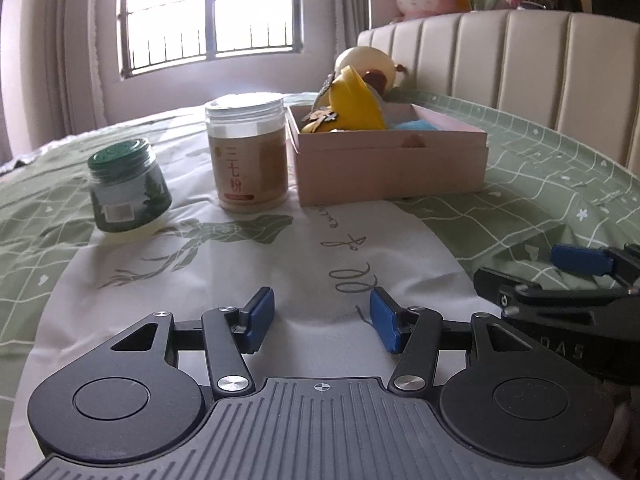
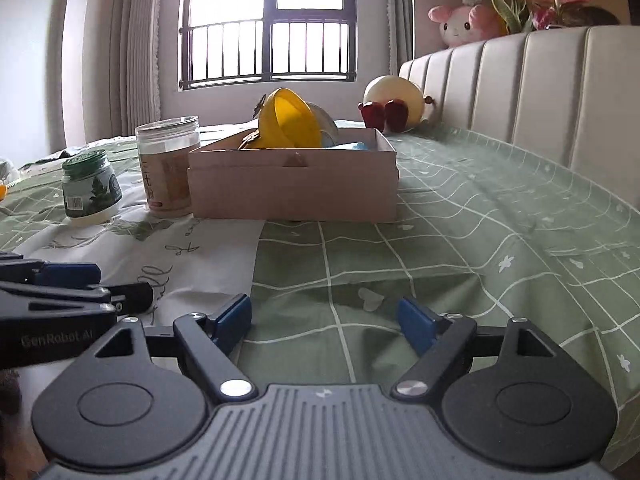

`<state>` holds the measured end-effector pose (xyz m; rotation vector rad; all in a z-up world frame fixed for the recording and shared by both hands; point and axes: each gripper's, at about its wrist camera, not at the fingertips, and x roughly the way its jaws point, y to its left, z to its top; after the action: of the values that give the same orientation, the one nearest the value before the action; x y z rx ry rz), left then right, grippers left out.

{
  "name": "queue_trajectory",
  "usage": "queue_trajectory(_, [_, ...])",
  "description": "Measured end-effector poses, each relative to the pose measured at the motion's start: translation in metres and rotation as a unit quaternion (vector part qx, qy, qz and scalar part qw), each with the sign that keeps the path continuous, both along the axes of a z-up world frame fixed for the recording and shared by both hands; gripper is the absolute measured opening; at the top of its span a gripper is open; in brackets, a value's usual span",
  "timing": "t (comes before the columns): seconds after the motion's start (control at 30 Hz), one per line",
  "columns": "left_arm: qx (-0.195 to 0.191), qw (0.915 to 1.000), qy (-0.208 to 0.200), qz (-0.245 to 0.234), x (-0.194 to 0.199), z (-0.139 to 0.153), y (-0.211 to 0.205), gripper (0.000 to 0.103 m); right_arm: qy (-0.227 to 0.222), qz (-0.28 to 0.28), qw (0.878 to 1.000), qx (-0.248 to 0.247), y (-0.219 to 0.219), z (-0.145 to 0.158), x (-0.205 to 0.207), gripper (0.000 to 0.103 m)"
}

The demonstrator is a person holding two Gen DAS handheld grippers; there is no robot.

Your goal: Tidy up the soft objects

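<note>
A pink cardboard box [image 1: 390, 164] [image 2: 294, 188] stands on the bed and holds a yellow soft toy [image 1: 352, 106] [image 2: 290, 120] and something blue [image 1: 416, 125]. A cream round plush with red feet [image 2: 394, 100] lies behind the box by the headboard; it also shows in the left wrist view [image 1: 370, 62]. My left gripper [image 1: 322, 320] is open and empty, low over the white cloth. My right gripper [image 2: 324, 322] is open and empty, low over the green sheet, to the right of the left one.
A clear jar with a tan label [image 1: 248, 152] [image 2: 166, 166] and a green-lidded jar [image 1: 126, 192] [image 2: 90, 184] stand left of the box. A padded headboard [image 2: 540, 92] runs along the right, with a pink plush [image 2: 466, 20] and plants on top. A window is behind.
</note>
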<state>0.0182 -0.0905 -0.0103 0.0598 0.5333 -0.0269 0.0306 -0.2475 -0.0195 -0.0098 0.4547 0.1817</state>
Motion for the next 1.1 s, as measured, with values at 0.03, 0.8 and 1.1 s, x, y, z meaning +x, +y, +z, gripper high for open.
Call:
queue_trajectory(0.03, [0.004, 1.0000, -0.002, 0.004, -0.0014, -0.0004, -0.0020, 0.058, 0.003, 0.001, 1.000, 0.006, -0.0023, 0.0000, 0.0013, 0.083])
queue_trajectory(0.8, [0.013, 0.9999, -0.006, 0.007, -0.0020, -0.0012, -0.0046, 0.058, -0.003, 0.007, 1.000, 0.020, -0.0070, -0.0024, -0.0019, 0.083])
queue_trajectory(1.1, [0.013, 0.9999, -0.006, 0.006, -0.0023, -0.0013, -0.0045, 0.058, -0.003, 0.007, 1.000, 0.020, -0.0069, -0.0023, -0.0021, 0.083])
